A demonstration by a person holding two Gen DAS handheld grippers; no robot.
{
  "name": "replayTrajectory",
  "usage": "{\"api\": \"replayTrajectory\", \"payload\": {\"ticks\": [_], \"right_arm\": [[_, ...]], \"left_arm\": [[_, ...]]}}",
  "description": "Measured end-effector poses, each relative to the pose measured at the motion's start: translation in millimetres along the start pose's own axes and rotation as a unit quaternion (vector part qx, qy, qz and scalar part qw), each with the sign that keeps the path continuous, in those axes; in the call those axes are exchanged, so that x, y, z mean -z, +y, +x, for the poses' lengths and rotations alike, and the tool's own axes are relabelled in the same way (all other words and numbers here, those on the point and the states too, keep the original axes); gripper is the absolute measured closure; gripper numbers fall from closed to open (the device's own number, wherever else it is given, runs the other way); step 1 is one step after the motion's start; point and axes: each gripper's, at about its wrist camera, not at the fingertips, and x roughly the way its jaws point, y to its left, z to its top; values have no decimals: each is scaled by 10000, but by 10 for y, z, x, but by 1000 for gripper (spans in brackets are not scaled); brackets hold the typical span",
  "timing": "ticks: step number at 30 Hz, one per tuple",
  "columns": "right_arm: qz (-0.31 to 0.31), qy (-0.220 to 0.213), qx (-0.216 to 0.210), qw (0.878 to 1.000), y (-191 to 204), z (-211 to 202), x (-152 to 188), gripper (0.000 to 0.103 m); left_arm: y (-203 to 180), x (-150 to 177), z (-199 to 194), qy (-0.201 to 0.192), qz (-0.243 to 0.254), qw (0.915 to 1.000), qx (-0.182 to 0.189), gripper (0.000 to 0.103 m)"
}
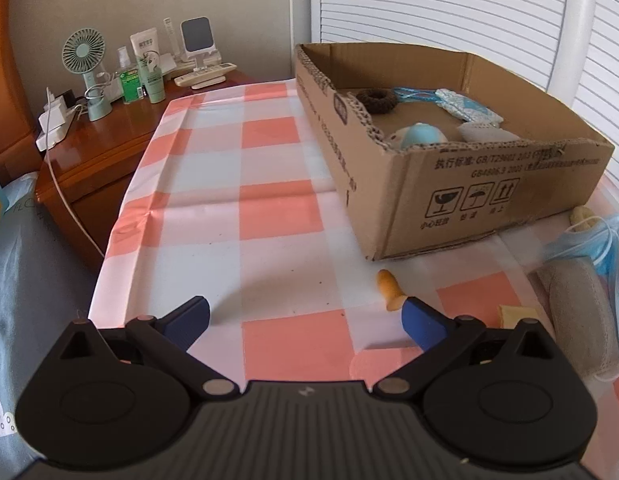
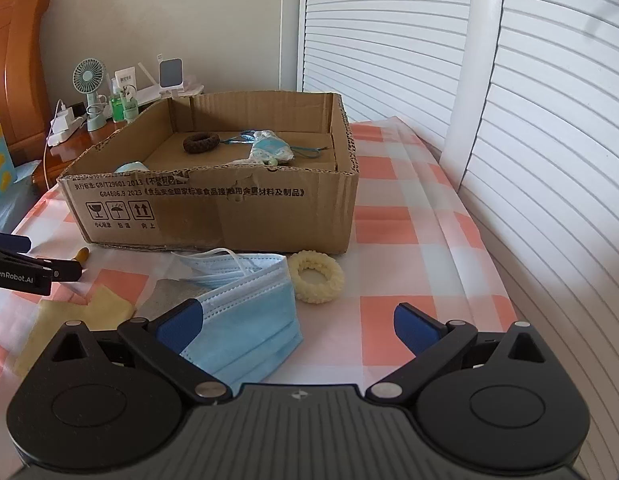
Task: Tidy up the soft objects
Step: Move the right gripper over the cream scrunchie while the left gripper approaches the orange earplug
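An open cardboard box [image 2: 213, 208] [image 1: 489, 184] stands on the checked tablecloth. It holds a brown scrunchie [image 2: 200, 142] [image 1: 376, 99], a light blue pouch with a cord [image 2: 269, 148] [image 1: 465, 106] and a pale blue soft toy [image 1: 419, 136]. In front of the box lie a blue face mask [image 2: 249, 320] [image 1: 601, 252], a cream scrunchie [image 2: 316, 277], a grey cloth [image 2: 169, 300] [image 1: 581, 312] and a yellow cloth [image 2: 89, 312]. My right gripper [image 2: 297, 320] is open, its left finger [image 2: 179, 326] over the mask's edge. My left gripper [image 1: 305, 320] is open over bare cloth, beside a small orange toy piece [image 1: 389, 286].
A wooden bedside cabinet [image 1: 109, 148] to the left carries a small fan [image 1: 87, 72], bottles, chargers and a remote. White louvred doors [image 2: 469, 80] and a white curved rail [image 2: 481, 72] border the table's right side. Bedding lies at the left edge [image 1: 21, 280].
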Motion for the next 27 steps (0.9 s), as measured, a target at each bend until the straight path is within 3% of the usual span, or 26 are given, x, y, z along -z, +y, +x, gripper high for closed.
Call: {"api": "replayTrajectory", "payload": {"ticks": [16,21,25,27], "right_arm": [[-15,-291,-29,9996,-109,-36,-99,0],[159,-503,329,9981,-311,-33,-186,0],[100,-269,689,9972,-432,183,-132,0],[15,-87,652,9978,-430,295,-81,0]], "left_arm": [[-176,16,-49,-84,415,9978,517,5],[-164,30,-40,-51,517,9976,465,3],[-139,44,-30,-21,438,9975,547,1],[-135,57,-29,-17,441,9973,580,1]]}}
